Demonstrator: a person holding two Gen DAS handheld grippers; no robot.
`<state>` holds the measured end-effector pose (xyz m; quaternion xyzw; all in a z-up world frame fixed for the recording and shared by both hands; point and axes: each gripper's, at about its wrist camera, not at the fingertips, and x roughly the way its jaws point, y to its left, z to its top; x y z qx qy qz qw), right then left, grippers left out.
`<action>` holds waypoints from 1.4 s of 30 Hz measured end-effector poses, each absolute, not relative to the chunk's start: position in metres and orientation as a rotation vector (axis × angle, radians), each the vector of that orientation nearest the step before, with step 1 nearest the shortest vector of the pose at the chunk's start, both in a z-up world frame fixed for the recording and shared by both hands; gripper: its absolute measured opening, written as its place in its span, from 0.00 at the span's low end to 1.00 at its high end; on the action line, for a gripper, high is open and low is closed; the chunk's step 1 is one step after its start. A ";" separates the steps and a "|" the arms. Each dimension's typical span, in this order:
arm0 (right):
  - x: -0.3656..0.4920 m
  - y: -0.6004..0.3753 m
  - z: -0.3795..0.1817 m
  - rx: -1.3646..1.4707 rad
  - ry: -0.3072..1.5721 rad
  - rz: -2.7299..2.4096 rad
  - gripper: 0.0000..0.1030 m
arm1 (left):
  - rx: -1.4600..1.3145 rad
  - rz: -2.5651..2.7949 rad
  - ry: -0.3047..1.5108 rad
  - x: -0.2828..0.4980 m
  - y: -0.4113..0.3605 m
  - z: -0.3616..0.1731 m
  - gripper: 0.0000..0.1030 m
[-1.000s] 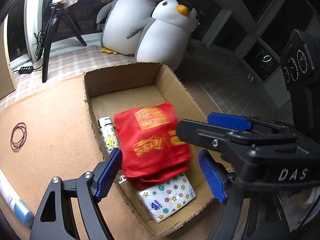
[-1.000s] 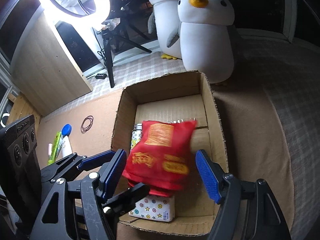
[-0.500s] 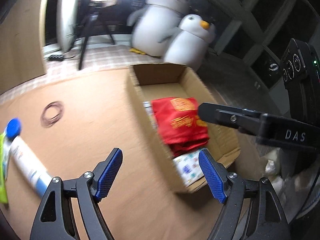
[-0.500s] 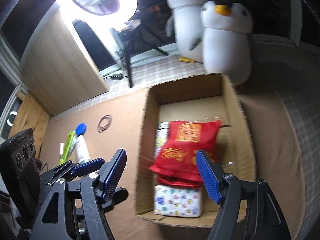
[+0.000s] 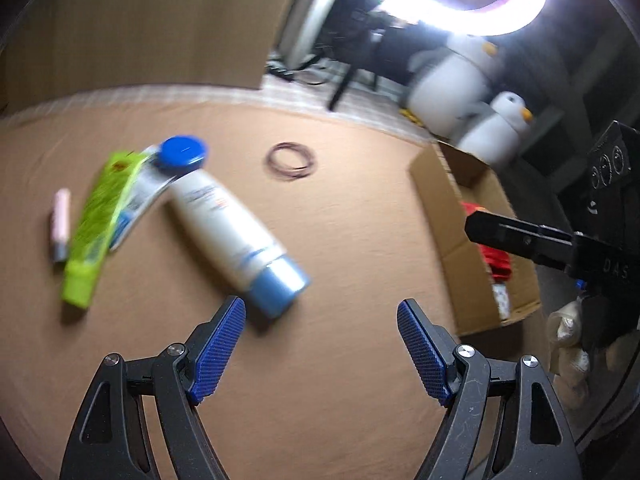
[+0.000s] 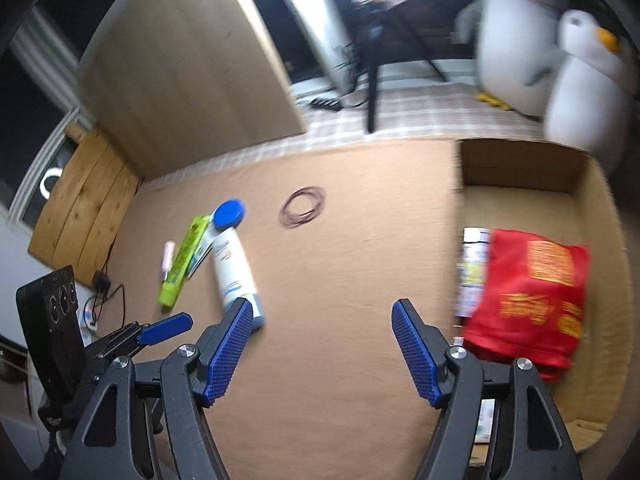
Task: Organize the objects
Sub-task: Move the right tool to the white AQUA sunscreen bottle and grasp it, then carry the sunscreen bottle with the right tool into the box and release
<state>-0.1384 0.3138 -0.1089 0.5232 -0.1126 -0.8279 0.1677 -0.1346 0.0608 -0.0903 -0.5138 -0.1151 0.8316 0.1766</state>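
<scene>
Both grippers have swung away from the open brown cardboard box (image 6: 592, 216) toward the loose items on the tan bench (image 5: 360, 240); a second ago I was looking straight down into the box, and now it sits at the right edge of both views. My left gripper (image 5: 322, 350) has its blue-padded fingers (image 5: 218, 348) well apart with nothing between them, hanging just short of the white lotion bottle with blue caps (image 5: 228, 220), which lies on its side with its lighter blue end nearest me. My right gripper (image 6: 322, 350) is likewise spread and empty, over bare bench between the bottle (image 6: 234, 268) and the box. Leaning against the bottle's far end is a lime-green flat tube (image 5: 98, 224) with a white-and-blue sachet (image 5: 138, 200) tucked between them, and a small pink stick (image 5: 61, 216) lies just beside the tube. A loop of dark thin rubber bands (image 5: 290, 160) rests apart, nearer the box. Inside the box a folded red fabric bag with gold print (image 6: 528, 300) already lies flat, covering most of a patterned white packet (image 6: 472, 272), so I judge the packing partly done and the bottle the likeliest next pick. Its round body could roll under a skewed grip, so I would square up across it first.
</scene>
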 end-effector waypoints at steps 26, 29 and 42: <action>-0.192 0.202 -0.185 1.706 -0.196 -2.042 0.66 | -1.575 2.270 -0.536 -0.173 0.031 -0.151 0.72; -0.195 0.201 -0.189 1.714 -0.193 -2.038 0.66 | -1.570 2.266 -0.545 -0.176 0.032 -0.154 0.69; -0.198 0.197 -0.202 1.739 -0.253 -1.956 0.40 | -1.534 2.249 -0.552 -0.183 0.036 -0.155 0.53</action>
